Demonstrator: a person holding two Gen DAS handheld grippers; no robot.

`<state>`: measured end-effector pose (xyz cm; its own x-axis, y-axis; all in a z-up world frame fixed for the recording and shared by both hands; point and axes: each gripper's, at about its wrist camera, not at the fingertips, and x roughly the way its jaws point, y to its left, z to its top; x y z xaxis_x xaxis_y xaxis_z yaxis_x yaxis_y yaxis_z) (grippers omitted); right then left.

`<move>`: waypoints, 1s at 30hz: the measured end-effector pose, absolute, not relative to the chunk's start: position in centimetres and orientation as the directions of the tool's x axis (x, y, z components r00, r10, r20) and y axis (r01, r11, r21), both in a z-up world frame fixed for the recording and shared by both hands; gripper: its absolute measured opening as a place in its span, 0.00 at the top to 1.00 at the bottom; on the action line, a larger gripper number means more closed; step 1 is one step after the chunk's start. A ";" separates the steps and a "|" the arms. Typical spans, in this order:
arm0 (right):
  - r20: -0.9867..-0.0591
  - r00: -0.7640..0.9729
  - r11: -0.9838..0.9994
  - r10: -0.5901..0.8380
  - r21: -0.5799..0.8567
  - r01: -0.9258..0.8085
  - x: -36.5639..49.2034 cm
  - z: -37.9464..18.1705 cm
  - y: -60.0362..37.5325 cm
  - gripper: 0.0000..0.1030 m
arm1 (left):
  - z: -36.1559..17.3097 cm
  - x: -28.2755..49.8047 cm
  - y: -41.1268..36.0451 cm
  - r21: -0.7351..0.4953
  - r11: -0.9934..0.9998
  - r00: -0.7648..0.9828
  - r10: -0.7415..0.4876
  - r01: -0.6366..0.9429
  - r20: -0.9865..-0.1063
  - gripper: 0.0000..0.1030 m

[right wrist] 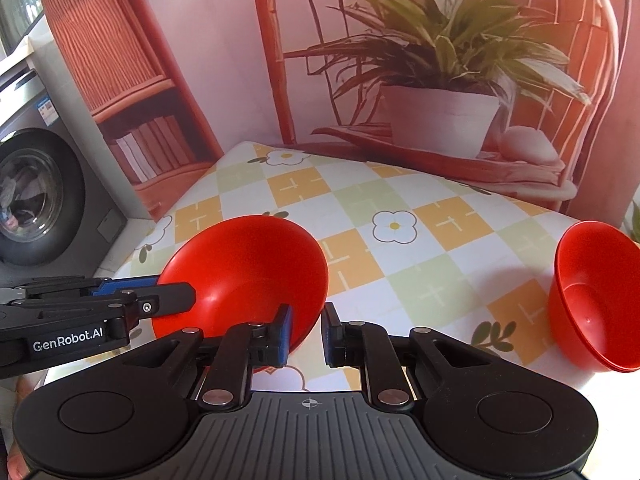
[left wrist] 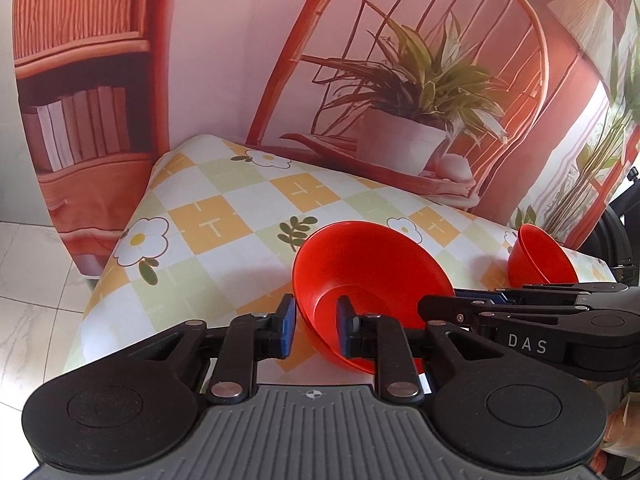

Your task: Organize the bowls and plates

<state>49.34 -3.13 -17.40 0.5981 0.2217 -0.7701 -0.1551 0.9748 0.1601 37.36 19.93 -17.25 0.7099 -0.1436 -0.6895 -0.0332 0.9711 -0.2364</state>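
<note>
Left wrist view: red bowl (left wrist: 372, 280) sits tilted near the front of the checked tablecloth (left wrist: 224, 216), rim caught between the fingers of the left gripper (left wrist: 316, 330); one pad outside the wall, one inside, gap narrow, prob. pinching the rim so the bowl can be lifted w/o sliding; contact looks real but can't confirm pressure. Right gripper (left wrist: 436, 305) comes in from the side, level w/ the table, tip at the bowl's far rim; from here can't tell its finger state. Second red bowl (left wrist: 540, 258) stands well apart, near the table's right edge; likely the stacking target.

Right wrist view: right gripper (right wrist: 306, 332) points fwd over the table, fingers narrowly apart; left pad (right wrist: 285, 330) at the bowl's (right wrist: 244, 272) near wall, right pad clear of it, so nothing held; looks like steadying. Left gripper (right wrist: 176, 298) reaches in sideways. Other bowl (right wrist: 596, 296) far right, upright, untouched.
</note>
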 end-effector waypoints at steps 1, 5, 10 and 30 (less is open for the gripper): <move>-0.769 0.600 0.974 0.223 0.163 -0.155 49.3 -17.4 -3.2 0.87 | -17.2 37.3 19.9 -0.231 0.972 0.711 -0.138 -0.035 -0.690 0.81; -0.760 0.609 0.973 0.228 0.170 -0.153 49.0 -17.0 -3.6 0.88 | -16.8 37.2 19.7 -0.231 0.972 0.711 -0.134 -0.041 -0.690 0.83; -0.732 0.638 0.971 0.238 0.192 -0.142 48.8 -15.4 -4.6 0.88 | -15.1 37.4 18.6 -0.189 0.982 0.718 -0.119 -0.018 -0.686 0.83; -0.632 0.757 0.969 0.169 0.249 -0.009 45.6 -9.7 -17.1 0.89 | -10.2 39.9 7.1 -0.116 0.983 0.751 -0.182 0.140 -0.635 0.83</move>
<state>45.58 -17.09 -9.70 0.7565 0.1689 -0.6318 -0.0086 0.9686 0.2486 39.90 7.06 -10.18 0.7506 -0.1819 -0.6353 0.1402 0.9833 -0.1158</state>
